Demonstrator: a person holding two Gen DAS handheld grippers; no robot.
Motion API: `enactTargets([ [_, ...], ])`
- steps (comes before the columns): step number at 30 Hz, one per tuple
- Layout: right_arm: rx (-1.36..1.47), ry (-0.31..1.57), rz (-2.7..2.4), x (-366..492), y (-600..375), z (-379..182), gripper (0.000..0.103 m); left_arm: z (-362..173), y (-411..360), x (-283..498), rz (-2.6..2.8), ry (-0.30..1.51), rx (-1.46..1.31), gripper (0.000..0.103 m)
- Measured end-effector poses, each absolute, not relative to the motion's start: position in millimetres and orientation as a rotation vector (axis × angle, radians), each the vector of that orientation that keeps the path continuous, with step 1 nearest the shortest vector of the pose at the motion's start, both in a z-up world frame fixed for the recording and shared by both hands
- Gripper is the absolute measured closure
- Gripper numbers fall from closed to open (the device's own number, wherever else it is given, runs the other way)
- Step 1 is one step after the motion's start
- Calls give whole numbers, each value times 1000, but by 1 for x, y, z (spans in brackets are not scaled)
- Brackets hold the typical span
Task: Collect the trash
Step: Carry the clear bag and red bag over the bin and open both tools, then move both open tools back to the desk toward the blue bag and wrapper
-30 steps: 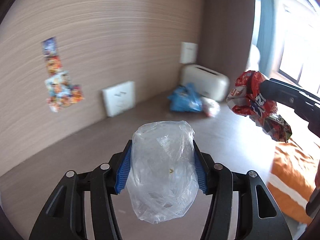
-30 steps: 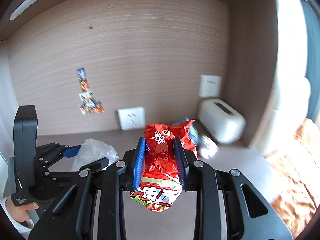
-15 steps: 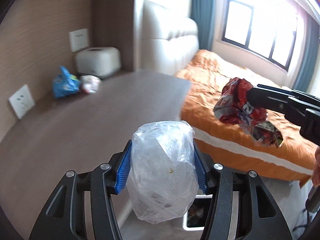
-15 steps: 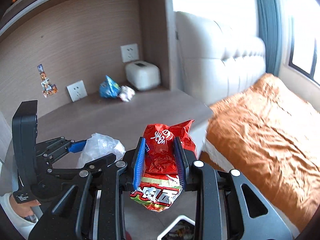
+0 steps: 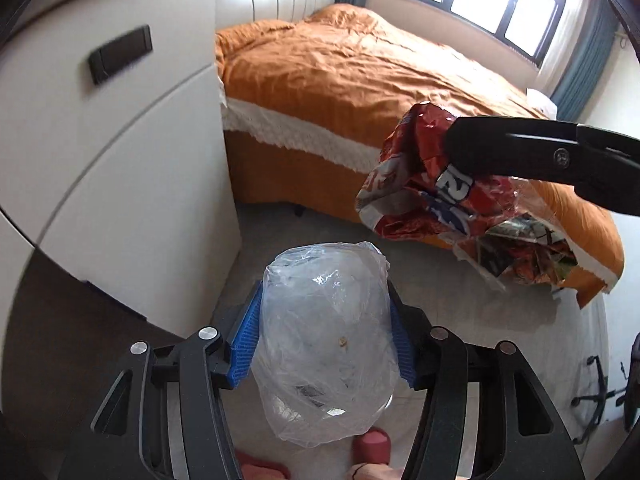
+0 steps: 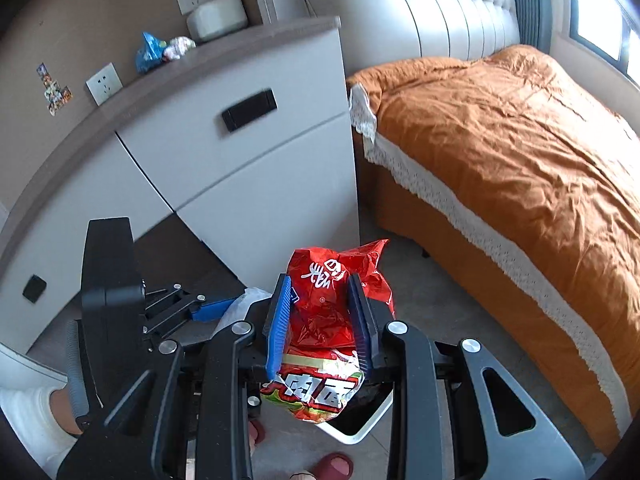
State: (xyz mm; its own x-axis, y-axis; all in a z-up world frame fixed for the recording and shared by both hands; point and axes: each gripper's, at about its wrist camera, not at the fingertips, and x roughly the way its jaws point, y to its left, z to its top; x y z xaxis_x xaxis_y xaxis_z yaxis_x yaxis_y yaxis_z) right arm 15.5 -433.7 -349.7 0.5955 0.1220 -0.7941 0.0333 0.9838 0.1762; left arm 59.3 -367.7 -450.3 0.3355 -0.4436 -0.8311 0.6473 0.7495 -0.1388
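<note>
My left gripper [image 5: 326,336] is shut on a crumpled clear plastic bag [image 5: 326,340] and holds it above the floor. My right gripper [image 6: 320,320] is shut on a red snack wrapper [image 6: 326,308]; the wrapper also shows at the right of the left wrist view [image 5: 424,184]. A white trash bin [image 6: 360,426] stands on the floor under the red wrapper, mostly hidden by it. The left gripper shows at the left of the right wrist view [image 6: 208,312]. A blue bag [image 6: 148,52] and a small wad [image 6: 180,46] lie on the desk top.
A white cabinet [image 6: 248,168] with a brown top stands at the left. A bed with an orange cover [image 6: 520,152] fills the right. My red slippers [image 5: 372,446] are on the grey floor below. A white toaster-like box [image 6: 216,18] stands on the desk.
Both grippers have swung away from the desk top and tilted down toward the floor beside the bed, each still holding its trash. The bin has come into view under the right gripper.
</note>
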Motion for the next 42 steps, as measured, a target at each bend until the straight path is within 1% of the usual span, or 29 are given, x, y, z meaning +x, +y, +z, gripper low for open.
enactTargets([
  [1, 184, 954, 55, 15, -435, -370, 73, -464, -369, 59, -722, 1010, 234, 34],
  [2, 190, 971, 59, 13, -438, -386, 73, -479, -371, 58, -720, 1013, 232, 21],
  [3, 195, 992, 60, 12, -439, -403, 70, -490, -373, 58, -717, 1023, 234, 13],
  [4, 203, 1012, 58, 11, -441, -419, 66, -503, -374, 59, -721, 1044, 237, 13],
  [5, 209, 1034, 59, 11, -442, -432, 58, -515, -374, 58, -718, 1055, 239, 11],
  [6, 212, 1062, 61, 11, -443, -447, 36, -524, -375, 59, -709, 1065, 245, 7],
  [7, 209, 1070, 55, 10, -446, -458, 28, -533, -374, 60, -701, 1078, 251, 7],
  [8, 203, 1074, 46, 9, -446, -464, 25, -539, -371, 61, -698, 1088, 249, 7],
  [9, 205, 1088, 49, 8, -446, -471, 14, -542, -369, 62, -692, 1095, 246, 5],
  [10, 210, 1095, 52, 7, -447, -475, 12, -544, -366, 60, -682, 1096, 243, 5],
  [16, 197, 1080, 34, 6, -450, -475, 9, -535, -358, 52, -655, 1083, 261, 5],
  [20, 189, 1049, 34, 6, -451, -457, 9, -516, -355, 52, -640, 1060, 252, 5],
  [24, 168, 1004, 32, 3, -449, -428, 8, -483, -351, 53, -622, 1020, 232, 5],
  [30, 144, 920, 16, -4, -450, -366, 5, -414, -347, 51, -612, 936, 224, 5],
  [36, 137, 817, 9, -10, -450, -300, 5, -338, -340, 45, -587, 847, 236, 5],
  [42, 134, 705, 48, 0, -446, -233, 5, -270, -318, 52, -484, 786, 235, 5],
])
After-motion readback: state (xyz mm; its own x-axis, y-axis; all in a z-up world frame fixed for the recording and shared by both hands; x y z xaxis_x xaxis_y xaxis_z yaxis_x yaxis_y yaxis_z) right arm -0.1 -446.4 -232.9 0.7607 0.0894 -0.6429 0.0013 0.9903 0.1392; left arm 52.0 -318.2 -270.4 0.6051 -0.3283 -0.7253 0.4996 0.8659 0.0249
